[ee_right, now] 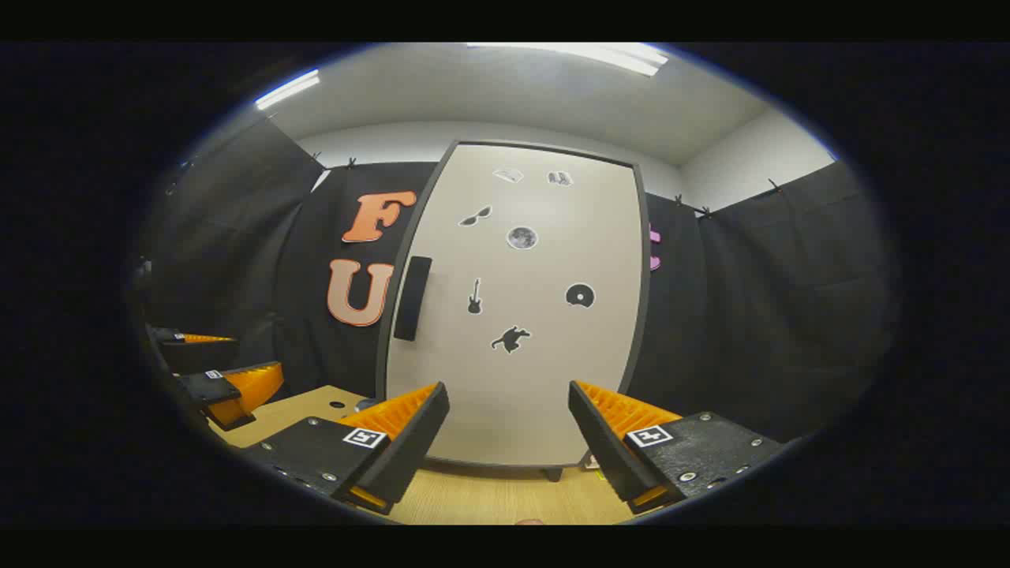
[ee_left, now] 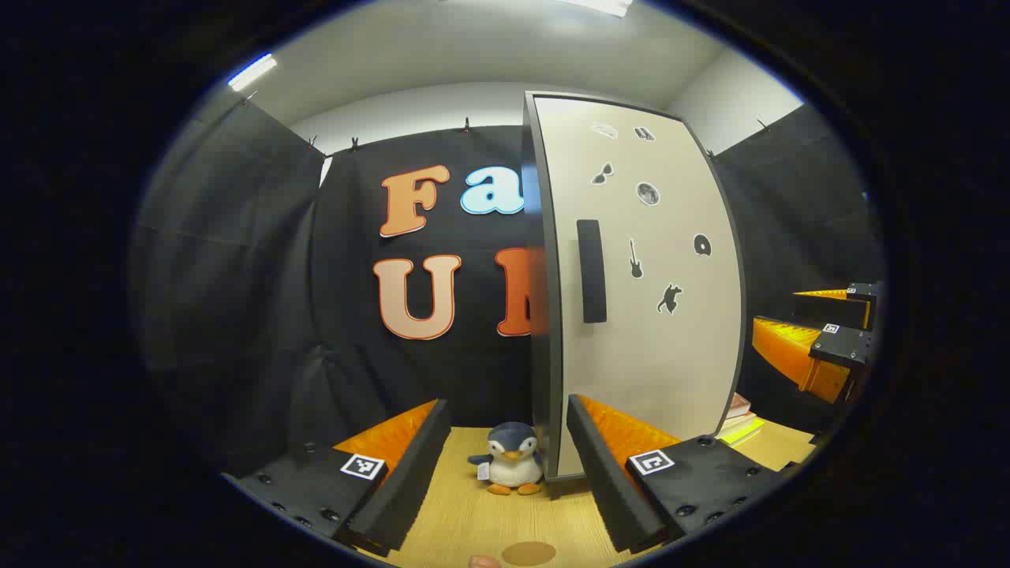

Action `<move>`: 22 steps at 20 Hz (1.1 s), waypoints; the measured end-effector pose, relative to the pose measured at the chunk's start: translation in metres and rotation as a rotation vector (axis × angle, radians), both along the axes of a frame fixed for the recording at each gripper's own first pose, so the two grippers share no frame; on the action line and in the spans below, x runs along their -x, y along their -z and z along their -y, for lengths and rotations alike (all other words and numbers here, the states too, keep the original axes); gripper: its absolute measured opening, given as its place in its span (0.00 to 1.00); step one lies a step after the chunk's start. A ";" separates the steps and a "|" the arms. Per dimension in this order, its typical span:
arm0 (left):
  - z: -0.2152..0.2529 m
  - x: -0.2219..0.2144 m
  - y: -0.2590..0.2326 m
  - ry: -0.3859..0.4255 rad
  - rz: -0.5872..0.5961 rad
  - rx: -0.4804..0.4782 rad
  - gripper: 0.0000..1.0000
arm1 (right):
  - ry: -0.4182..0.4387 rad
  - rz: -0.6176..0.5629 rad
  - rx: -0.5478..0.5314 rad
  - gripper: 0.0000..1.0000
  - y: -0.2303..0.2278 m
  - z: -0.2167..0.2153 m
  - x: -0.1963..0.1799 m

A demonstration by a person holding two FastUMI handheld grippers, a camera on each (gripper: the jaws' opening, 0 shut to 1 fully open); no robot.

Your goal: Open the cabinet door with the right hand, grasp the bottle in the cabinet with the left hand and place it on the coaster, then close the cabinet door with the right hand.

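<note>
The cabinet (ee_right: 521, 315) stands on the wooden table, and its beige sticker-covered door (ee_left: 655, 315) looks shut. A black vertical handle (ee_right: 413, 297) sits near the door's left edge, also seen as the handle (ee_left: 591, 270). My right gripper (ee_right: 509, 442) is open, a short way in front of the door's lower part, touching nothing. My left gripper (ee_left: 505, 473) is open too, aimed at the cabinet's left front corner. A round brown coaster (ee_left: 529, 553) lies on the table just below it. The bottle is hidden behind the door.
A small penguin plush (ee_left: 511, 468) stands against the cabinet's left corner, between my left fingers. Books (ee_left: 742, 418) lie right of the cabinet. The right gripper (ee_left: 821, 347) shows at the far right, the left gripper (ee_right: 221, 386) at the far left.
</note>
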State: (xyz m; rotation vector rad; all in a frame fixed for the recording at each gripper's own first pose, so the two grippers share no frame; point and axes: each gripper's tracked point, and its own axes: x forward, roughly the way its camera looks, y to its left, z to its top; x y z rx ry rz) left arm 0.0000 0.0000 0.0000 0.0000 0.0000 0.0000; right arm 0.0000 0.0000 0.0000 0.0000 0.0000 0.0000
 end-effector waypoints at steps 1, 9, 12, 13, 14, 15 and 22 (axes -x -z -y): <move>-0.001 0.000 -0.003 0.000 0.008 0.002 0.97 | -0.007 0.000 -0.005 0.95 0.000 -0.002 0.000; -0.004 0.000 -0.008 -0.004 0.022 -0.008 0.97 | -0.020 0.000 -0.012 0.95 0.001 -0.004 0.000; -0.003 -0.002 -0.007 -0.002 0.018 0.007 0.96 | -0.027 0.000 -0.021 0.95 0.002 -0.006 -0.001; -0.004 -0.003 -0.007 -0.003 0.016 0.008 0.97 | -0.031 0.001 -0.023 0.95 0.002 -0.007 -0.002; -0.004 -0.004 -0.007 -0.004 0.016 0.007 0.97 | -0.032 0.002 -0.024 0.95 0.002 -0.007 -0.003; -0.005 -0.004 -0.007 -0.010 0.017 0.006 0.97 | -0.032 0.002 -0.024 0.95 0.002 -0.007 -0.004; -0.003 -0.011 -0.009 0.011 0.013 0.041 0.97 | -0.065 0.000 -0.027 0.95 -0.002 -0.021 -0.023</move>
